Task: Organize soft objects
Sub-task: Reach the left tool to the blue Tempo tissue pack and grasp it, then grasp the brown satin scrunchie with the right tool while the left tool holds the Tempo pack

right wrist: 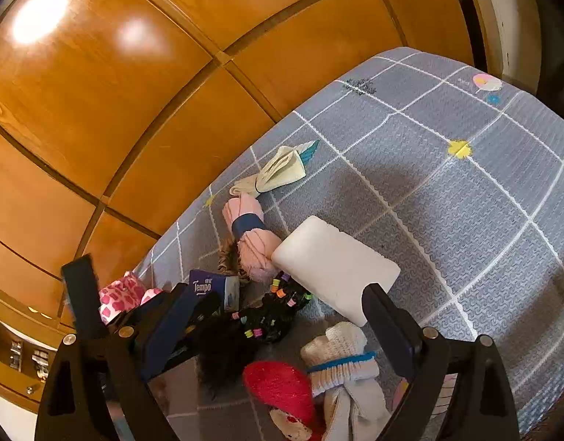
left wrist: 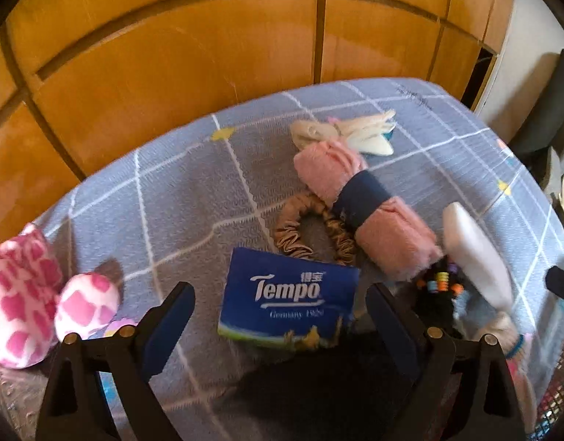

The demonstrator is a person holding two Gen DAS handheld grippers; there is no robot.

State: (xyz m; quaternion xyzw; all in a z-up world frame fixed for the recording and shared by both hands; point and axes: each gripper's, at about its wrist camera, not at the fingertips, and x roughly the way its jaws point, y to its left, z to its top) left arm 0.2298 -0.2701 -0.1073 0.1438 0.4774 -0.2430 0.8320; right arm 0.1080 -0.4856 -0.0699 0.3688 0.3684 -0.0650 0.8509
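Observation:
My left gripper (left wrist: 280, 305) is open and empty, its fingers either side of a blue Tempo tissue pack (left wrist: 289, 299) lying on the grey checked mat (left wrist: 172, 191). Behind the pack lie a brown scrunchie (left wrist: 311, 231), a rolled pink towel with a navy band (left wrist: 362, 202) and cream socks (left wrist: 355, 132). A white foam block (left wrist: 476, 253) stands at the right. My right gripper (right wrist: 278, 310) is open and empty above a black wig with coloured beads (right wrist: 271, 316), next to the white foam block (right wrist: 337, 268), white socks (right wrist: 340, 360) and a red item (right wrist: 282, 386).
A pink-and-white plush (left wrist: 28, 294) sits at the mat's left edge. An orange wooden wardrobe (left wrist: 172, 55) rises right behind the mat. A dark chair (left wrist: 546, 110) stands far right. The mat's right half (right wrist: 465, 202) in the right wrist view holds nothing.

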